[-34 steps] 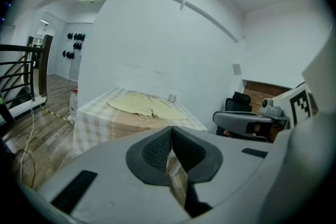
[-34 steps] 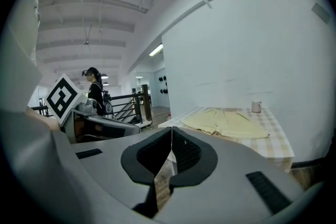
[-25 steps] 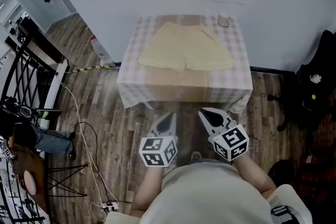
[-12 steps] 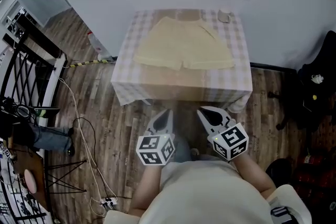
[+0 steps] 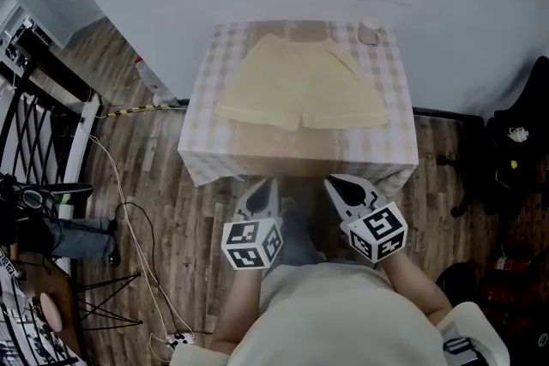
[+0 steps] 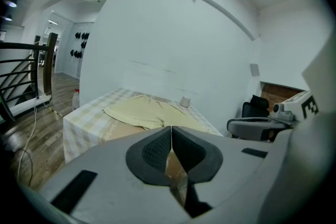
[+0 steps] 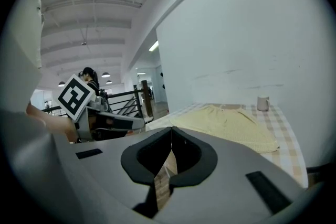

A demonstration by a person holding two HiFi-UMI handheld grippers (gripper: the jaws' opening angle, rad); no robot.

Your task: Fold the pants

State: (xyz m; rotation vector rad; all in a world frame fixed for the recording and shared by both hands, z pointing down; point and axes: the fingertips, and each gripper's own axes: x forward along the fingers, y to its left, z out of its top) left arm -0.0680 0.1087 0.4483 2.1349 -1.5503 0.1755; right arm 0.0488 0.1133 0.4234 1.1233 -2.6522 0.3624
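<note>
pants (image 5: 300, 86) flat on the checked table (image 5: 212, 69), left tool (image 5: 271, 184) and right tool (image 5: 335, 183) near its edge, jaws together, empty

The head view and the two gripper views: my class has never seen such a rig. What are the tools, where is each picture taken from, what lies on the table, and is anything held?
There is no robot: a person holds a two-fingered tool in each hand. The head view comes from a camera on the person's head, looking down; the left gripper and right gripper show near the bottom. Each gripper view comes from a camera riding on that tool, looking along its fingers. Pale yellow pants lie spread flat on a table with a checked cloth; a white cup stands at its far right corner. Both grippers are shut and hold nothing, and neither touches the pants.
</note>
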